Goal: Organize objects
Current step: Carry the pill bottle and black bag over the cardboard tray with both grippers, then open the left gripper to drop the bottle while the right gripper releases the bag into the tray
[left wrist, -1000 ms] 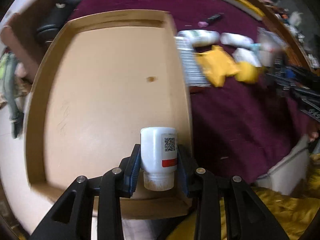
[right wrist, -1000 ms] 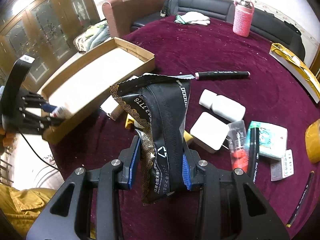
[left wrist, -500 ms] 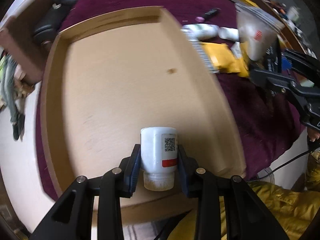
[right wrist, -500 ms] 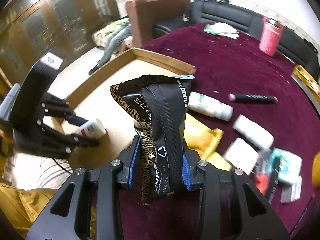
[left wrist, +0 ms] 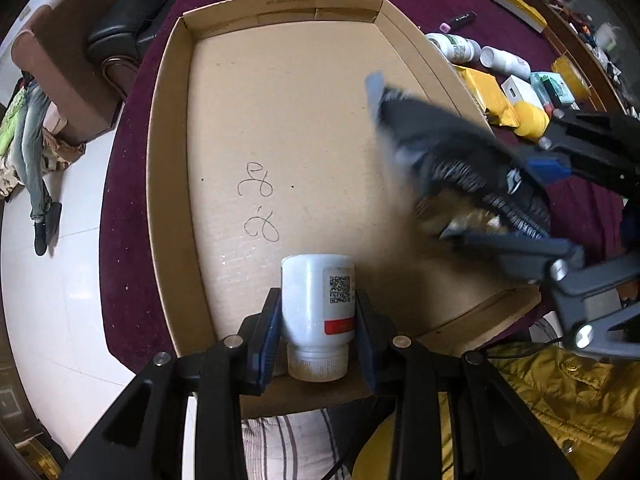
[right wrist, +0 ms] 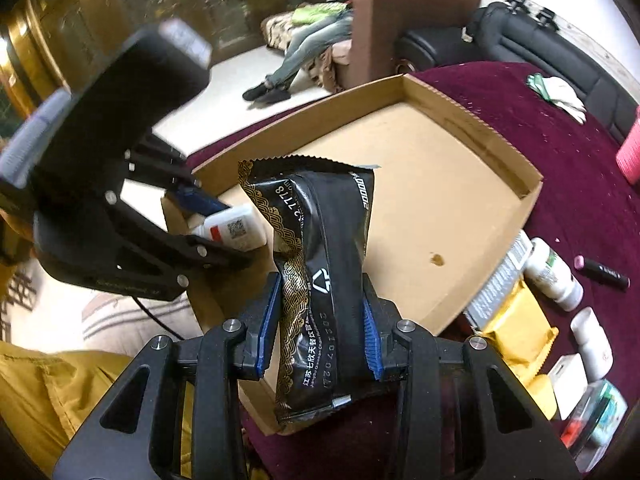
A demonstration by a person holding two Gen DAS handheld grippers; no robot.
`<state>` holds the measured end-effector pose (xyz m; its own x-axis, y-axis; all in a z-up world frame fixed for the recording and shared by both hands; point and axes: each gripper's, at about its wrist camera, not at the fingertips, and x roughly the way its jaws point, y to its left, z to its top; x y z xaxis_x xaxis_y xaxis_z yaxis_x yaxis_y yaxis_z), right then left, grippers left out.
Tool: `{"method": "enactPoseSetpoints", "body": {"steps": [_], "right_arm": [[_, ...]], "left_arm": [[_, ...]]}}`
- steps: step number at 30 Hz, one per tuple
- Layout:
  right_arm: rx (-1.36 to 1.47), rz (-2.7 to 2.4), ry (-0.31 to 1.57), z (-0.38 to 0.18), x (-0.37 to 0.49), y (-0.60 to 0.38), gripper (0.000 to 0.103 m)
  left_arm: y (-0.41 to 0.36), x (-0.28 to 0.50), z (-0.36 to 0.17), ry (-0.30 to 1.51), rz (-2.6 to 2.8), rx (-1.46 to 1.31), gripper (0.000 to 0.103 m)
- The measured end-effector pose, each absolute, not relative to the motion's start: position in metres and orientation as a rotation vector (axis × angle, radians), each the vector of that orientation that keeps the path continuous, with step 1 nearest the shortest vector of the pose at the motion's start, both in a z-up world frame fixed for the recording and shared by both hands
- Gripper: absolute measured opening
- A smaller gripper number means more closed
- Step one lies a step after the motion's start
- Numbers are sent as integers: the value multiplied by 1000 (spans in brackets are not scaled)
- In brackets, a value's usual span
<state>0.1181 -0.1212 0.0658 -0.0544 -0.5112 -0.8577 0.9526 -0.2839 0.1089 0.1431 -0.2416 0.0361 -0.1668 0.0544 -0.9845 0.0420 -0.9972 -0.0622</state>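
Black packet (right wrist: 320, 280) now overhangs cardboard tray's (right wrist: 472, 120) edge.

A brown armchair (right wrist: 404, 20) and black sofa (right wrist: 532, 44) stand beyond the table's far edge. Clothes (right wrist: 308, 36) lie on the pale floor (left wrist: 52, 280). A wooden cabinet (right wrist: 80, 28) stands behind.

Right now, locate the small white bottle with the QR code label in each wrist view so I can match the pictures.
Left wrist view: white bottle bottom centre, clamped between the left gripper fingers, over the near end of the cardboard tray.
Right wrist view: same bottle left of centre, partly behind the black snack packet.
Shared landmark: the cardboard tray on the maroon tablecloth.
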Motion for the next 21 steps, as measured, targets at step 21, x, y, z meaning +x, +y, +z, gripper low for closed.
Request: {"method": "enactPoseSetpoints", "body": {"steps": [21], "right_arm": [[1036,-1542,704,55,133,-129,34]], "left_arm": [[-264,137,29,-58,2366,-2125,35]]}}
